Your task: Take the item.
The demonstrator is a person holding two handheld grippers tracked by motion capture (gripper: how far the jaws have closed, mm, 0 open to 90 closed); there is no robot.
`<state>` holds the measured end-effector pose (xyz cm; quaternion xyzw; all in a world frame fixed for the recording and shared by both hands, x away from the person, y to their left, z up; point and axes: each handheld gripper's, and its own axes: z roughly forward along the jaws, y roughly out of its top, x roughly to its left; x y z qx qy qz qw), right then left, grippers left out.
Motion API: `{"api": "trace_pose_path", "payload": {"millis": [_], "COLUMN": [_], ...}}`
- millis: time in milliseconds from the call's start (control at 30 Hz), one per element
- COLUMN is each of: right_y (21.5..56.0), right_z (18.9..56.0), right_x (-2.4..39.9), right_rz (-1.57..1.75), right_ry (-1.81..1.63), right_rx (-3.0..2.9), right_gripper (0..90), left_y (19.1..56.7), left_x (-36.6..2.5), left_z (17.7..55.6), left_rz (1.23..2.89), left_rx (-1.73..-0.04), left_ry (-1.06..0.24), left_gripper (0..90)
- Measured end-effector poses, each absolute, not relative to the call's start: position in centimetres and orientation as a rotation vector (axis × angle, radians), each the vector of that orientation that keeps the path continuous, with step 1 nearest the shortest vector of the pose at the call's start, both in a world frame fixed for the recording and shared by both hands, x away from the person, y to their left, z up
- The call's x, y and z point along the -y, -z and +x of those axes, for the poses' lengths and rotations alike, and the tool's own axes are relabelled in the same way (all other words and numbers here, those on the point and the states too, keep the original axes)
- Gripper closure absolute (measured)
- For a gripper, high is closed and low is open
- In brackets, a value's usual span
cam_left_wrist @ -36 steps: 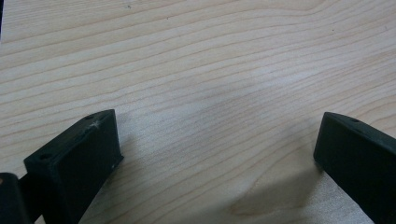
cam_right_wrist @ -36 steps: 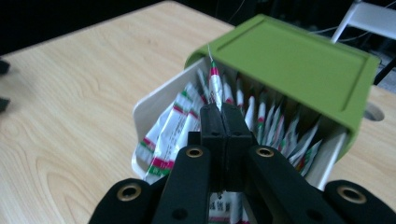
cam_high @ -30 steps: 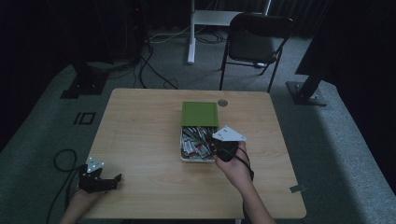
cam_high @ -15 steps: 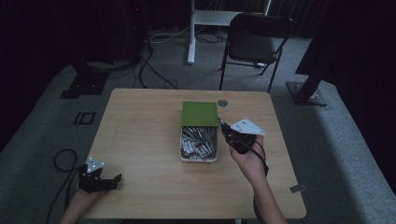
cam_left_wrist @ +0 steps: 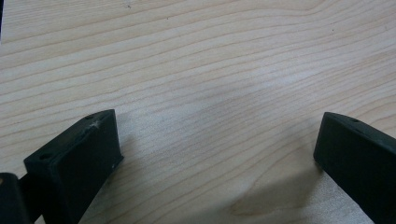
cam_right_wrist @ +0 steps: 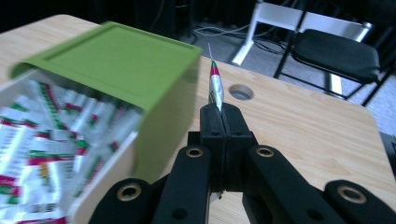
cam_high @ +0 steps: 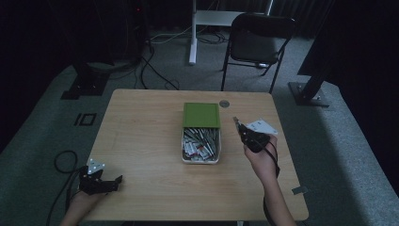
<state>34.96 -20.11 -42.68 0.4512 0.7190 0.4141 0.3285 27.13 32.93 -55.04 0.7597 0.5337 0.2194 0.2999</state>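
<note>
Inside white box (cam_high: 200, 160): many packets (cam_high: 201, 144); green lid (cam_high: 201, 115) half-covering.

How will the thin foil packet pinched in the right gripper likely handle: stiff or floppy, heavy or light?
Probably light: the packet is flat and thin, held by its bottom edge in the right gripper. It stands upright unsupported, so fairly stiff for now. Its shiny foil may be slippery.

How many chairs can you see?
1. The chair stands on the floor behind the table's far edge, near the right side. The dark room could hide others.
</note>
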Motion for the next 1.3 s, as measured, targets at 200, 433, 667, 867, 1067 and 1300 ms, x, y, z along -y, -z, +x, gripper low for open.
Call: {"api": "trace_pose_path", "payload": {"millis": [200, 433, 667, 867, 1067, 1300], "right_y": [43.8, 45.3, 47.2, 49.4, 50.3, 51.3], "right_z": [35.8, 37.2, 38.5, 39.8, 40.4, 40.8], "right_x": [21.2, 22.3, 23.0, 23.4, 23.0, 21.5], "right_rz": [1.222, 1.278, 1.309, 1.339, 1.351, 1.338], "right_ry": [-1.048, -1.008, -0.974, -0.905, -0.874, -0.860], "right_rx": [-1.879, -1.868, -1.866, -1.872, -1.890, -1.947], "right_gripper": [90.0, 90.0, 90.0, 90.0, 90.0, 90.0], "left_y": [55.0, 55.0, 55.0, 55.0, 55.0, 55.0], "left_x": [-32.9, -32.9, -32.9, -32.9, -32.9, -32.9], "left_z": [27.1, 27.1, 27.1, 27.1, 27.1, 27.1], "left_rz": [2.016, 2.017, 2.017, 2.017, 2.017, 2.017], "left_rx": [-1.417, -1.417, -1.417, -1.417, -1.417, -1.417], "left_ry": [-0.581, -0.582, -0.582, -0.582, -0.582, -0.581], "left_gripper": [1.3, 1.3, 1.3, 1.3, 1.3, 1.3]}}
